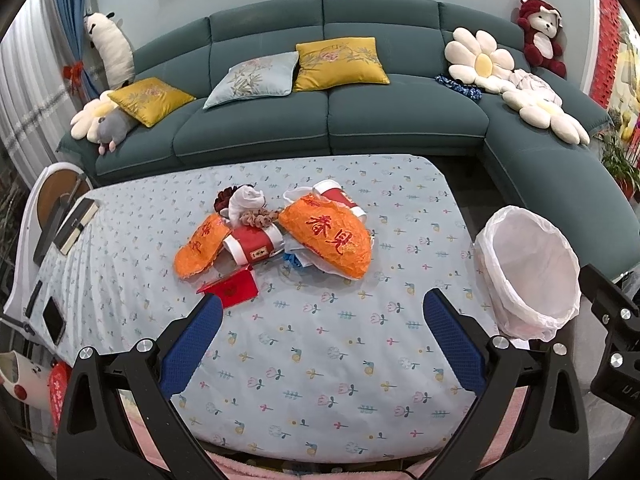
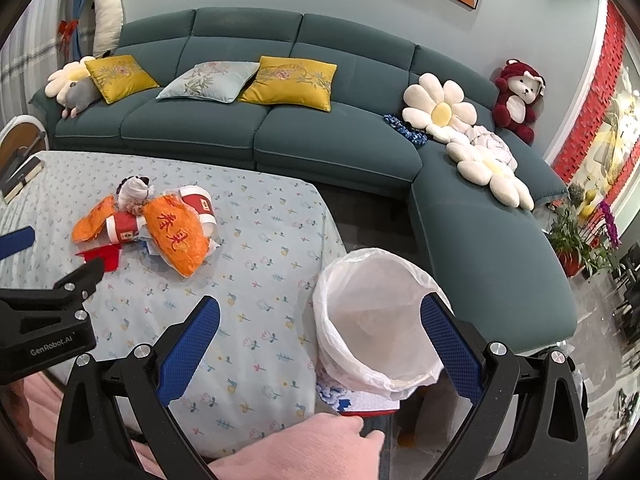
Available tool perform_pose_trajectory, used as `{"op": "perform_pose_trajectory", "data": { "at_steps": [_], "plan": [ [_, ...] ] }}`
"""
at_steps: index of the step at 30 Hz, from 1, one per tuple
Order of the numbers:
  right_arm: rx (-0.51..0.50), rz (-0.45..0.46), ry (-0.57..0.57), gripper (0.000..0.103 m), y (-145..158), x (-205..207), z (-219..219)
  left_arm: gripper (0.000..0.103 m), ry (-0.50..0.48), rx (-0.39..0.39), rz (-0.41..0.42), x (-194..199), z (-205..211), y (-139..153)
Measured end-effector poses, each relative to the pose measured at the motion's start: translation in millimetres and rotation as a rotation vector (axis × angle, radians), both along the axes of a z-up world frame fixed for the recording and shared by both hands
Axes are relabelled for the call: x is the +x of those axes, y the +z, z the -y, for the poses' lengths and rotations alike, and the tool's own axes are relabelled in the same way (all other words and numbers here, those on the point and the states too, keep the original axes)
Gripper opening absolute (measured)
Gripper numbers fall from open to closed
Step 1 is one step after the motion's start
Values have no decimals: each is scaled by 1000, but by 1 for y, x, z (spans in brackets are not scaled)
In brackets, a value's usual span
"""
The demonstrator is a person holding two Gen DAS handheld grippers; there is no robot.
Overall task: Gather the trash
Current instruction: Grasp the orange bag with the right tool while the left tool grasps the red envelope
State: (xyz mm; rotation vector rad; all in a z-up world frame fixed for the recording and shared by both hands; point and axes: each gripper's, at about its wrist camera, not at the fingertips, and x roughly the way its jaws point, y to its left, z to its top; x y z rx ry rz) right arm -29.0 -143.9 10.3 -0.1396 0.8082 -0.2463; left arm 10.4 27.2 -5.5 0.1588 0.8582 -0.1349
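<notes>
My left gripper (image 1: pixel 322 312) hangs over the near part of the table (image 1: pixel 320 360), jaws spread wide with nothing between them but the flowered cloth. Ahead of those jaws, near the middle of the table, lies the trash heap: a large orange wrapper (image 1: pixel 330 236) with red characters straight ahead, a smaller orange wrapper (image 1: pixel 200 246) ahead and to the left, and a red-and-white paper cup (image 1: pixel 252 246) lying on its side between the two. A second paper cup (image 1: pixel 340 198) lies behind the large wrapper, and a white crumpled wad (image 1: pixel 246 200) sits at the far side of the heap. A red envelope (image 1: pixel 232 290) lies flat just ahead of my left fingertip (image 1: pixel 210 308), seemingly not touching it. The trash bin (image 1: pixel 528 272), lined with a white bag, stands off the table's right edge, to the right of my right finger. My right gripper (image 2: pixel 320 312) is also wide open and empty, hovering above that bin (image 2: pixel 376 320), whose mouth fills most of the gap between its jaws. A teal sofa (image 1: pixel 320 112) runs along the far side.
</notes>
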Motion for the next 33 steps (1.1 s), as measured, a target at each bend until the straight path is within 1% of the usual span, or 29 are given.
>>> {"op": "perform_pose_trajectory", "data": {
  "at_steps": [3, 9, 12, 15, 19, 23, 27, 30, 33],
  "plan": [
    [13, 9, 18, 96, -1, 4, -9, 96, 13, -16, -19, 6, -11, -7],
    [40, 12, 49, 96, -10, 23, -34, 96, 64, -17, -40, 19, -42, -24],
    [66, 11, 54, 96, -18, 36, -43, 96, 92, -9, -54, 31, -61, -36],
    [93, -1, 57, 96, -30, 53, -53, 96, 111, 18, -60, 46, -81, -51],
    [131, -26, 66, 96, -47, 78, -66, 96, 93, 46, -58, 65, -103, -70],
    [164, -55, 80, 96, -68, 109, -82, 96, 61, 20, -98, 92, -125, -92],
    [196, -83, 86, 96, -91, 141, -97, 96, 39, 49, -125, 117, -137, -119],
    [201, -104, 84, 95, -109, 165, -106, 96, 27, 68, -136, 132, -145, -137],
    [215, -125, 76, 95, -125, 186, -110, 96, 17, 38, -161, 145, -154, -152]
  ]
}}
